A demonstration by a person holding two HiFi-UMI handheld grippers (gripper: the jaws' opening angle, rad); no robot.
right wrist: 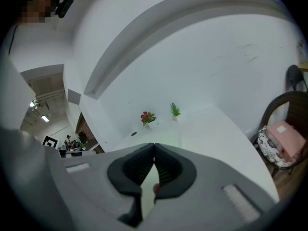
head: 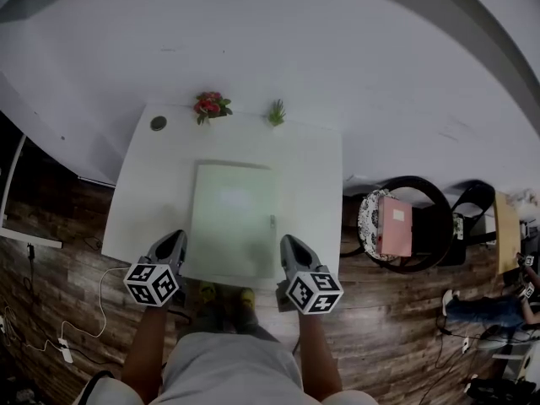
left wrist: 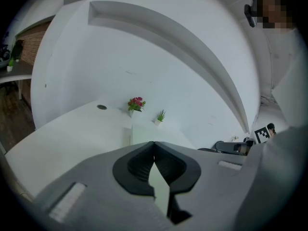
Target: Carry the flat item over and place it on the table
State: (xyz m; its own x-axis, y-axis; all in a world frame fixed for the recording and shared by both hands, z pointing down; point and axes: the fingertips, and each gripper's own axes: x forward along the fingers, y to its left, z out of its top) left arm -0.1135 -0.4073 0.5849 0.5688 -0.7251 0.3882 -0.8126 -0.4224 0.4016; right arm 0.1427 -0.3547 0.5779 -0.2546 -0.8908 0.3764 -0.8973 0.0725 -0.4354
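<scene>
Status: board lies flat on the white worktop, near edge at or just past the worktop's front edge, long side running away from the person. Neither claw is lifting it.

Left claw: closed tip to tip, nothing pinched; sits just beside the board's near left corner. A pale sliver shows through the gap behind the tips, probably the surface below.
Right claw: same, closed and empty, just beside the near right corner.

Judgement: the board is down on a worktop, so the placing looks done and only drawing back seems left. Cannot tell whether this worktop is the intended one; if not, the carry has yet to start.

Count:
- board: 1
- worktop: 1
- claws: 2
- red flower pot: 1, at the far edge
- small green plant: 1, at the far edge
- round hole: 1
- chair: 1, right of the worktop, with 1 pink box
</scene>
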